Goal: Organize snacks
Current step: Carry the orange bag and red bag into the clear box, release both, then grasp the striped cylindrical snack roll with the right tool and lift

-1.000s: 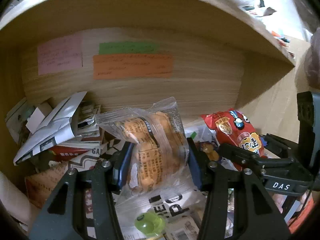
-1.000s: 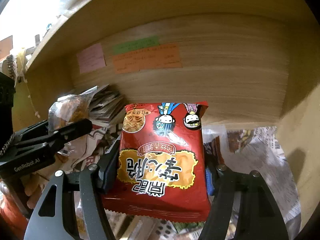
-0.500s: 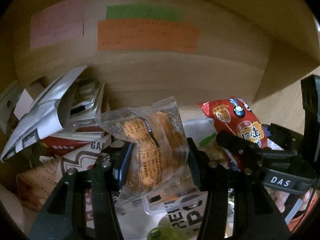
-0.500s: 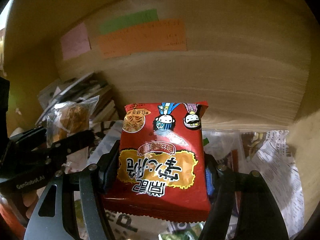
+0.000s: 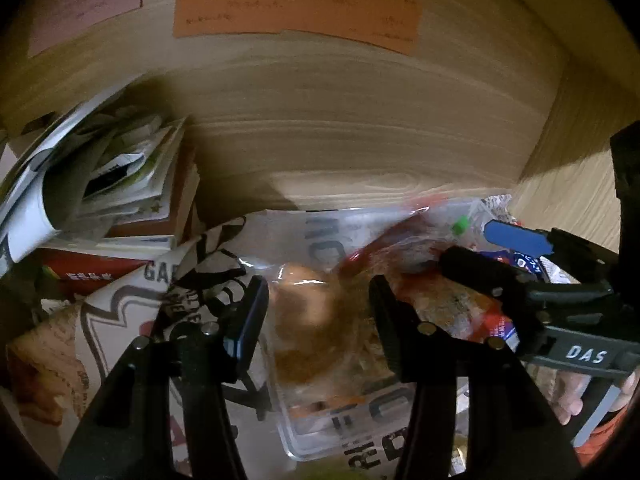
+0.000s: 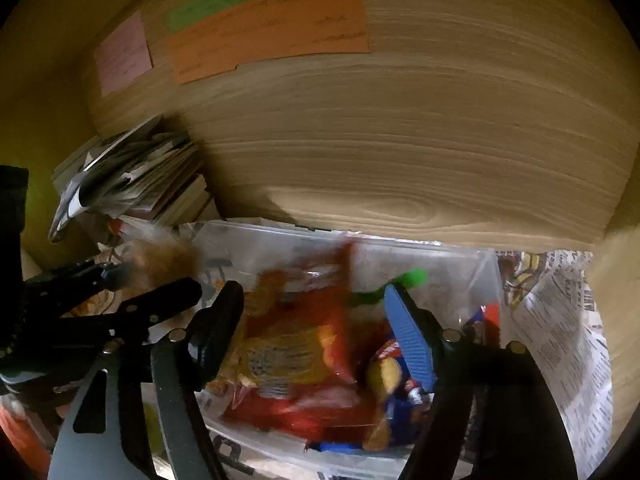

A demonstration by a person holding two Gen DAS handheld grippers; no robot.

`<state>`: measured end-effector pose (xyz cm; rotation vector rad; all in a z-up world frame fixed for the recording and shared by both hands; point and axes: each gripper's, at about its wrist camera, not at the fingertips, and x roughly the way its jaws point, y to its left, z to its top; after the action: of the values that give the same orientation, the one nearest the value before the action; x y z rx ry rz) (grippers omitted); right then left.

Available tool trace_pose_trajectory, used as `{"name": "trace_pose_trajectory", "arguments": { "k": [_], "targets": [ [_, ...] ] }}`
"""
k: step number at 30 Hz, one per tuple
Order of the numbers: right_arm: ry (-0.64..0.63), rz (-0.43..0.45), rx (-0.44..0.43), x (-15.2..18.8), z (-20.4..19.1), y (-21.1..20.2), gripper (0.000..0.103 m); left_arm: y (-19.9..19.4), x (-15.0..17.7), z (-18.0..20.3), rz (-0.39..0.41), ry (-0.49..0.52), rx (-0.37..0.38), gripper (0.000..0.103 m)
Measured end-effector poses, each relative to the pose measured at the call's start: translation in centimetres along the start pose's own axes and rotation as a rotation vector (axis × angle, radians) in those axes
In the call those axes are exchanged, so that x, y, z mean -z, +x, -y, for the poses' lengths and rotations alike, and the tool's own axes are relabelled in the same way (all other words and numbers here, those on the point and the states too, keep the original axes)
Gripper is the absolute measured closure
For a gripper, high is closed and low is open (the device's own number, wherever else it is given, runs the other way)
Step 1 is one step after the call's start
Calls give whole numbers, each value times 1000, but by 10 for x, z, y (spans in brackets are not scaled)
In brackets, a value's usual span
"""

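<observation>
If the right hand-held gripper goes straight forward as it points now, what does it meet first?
Probably the red snack bag, lying blurred between the open fingers of the right hand-held gripper in the clear plastic bin. Behind it stands the bin's far wall, then the wooden back panel. Depth is uncertain.

Right gripper (image 6: 316, 320) spread wide, blurred red snack bag (image 6: 292, 356) between, over clear bin (image 6: 460, 264)

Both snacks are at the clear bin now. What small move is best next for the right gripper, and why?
Probably lift the right gripper straight up and back, jaws kept open. The red snack bag looks blurred and low inside the clear bin, with a gap beside one finger, so it seems released.
</observation>
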<state>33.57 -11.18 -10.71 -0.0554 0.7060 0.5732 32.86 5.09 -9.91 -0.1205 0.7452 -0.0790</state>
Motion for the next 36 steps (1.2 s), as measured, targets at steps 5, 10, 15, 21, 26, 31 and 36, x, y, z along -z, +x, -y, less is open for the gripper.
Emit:
{"name": "trace_pose_trajectory", "arguments": {
  "k": [5,10,15,21,26,31,36],
  "targets": [
    [20,20,-8,2,6,-14,30,0,-1,0,10,24,2,49],
    [-5,51,7,8,8,-38,30,-19,6,-3,35,21,7,47],
    [-34,88,24,16,2,-63,28,-47,16,-2,70,27,0,44],
    [-24,118,26,33,0,-85,25,-77,35,-2,100,28,-3,40],
    [-32,114,37,54,-3,-99,25,-92,54,-3,93,43,-12,35],
    [-46,91,55,80,-5,-107,21,-103,83,-4,88,67,-38,27],
    [-20,36,30,103,-5,-104,21,-100,112,-2,42,79,-52,19]
  ]
}}
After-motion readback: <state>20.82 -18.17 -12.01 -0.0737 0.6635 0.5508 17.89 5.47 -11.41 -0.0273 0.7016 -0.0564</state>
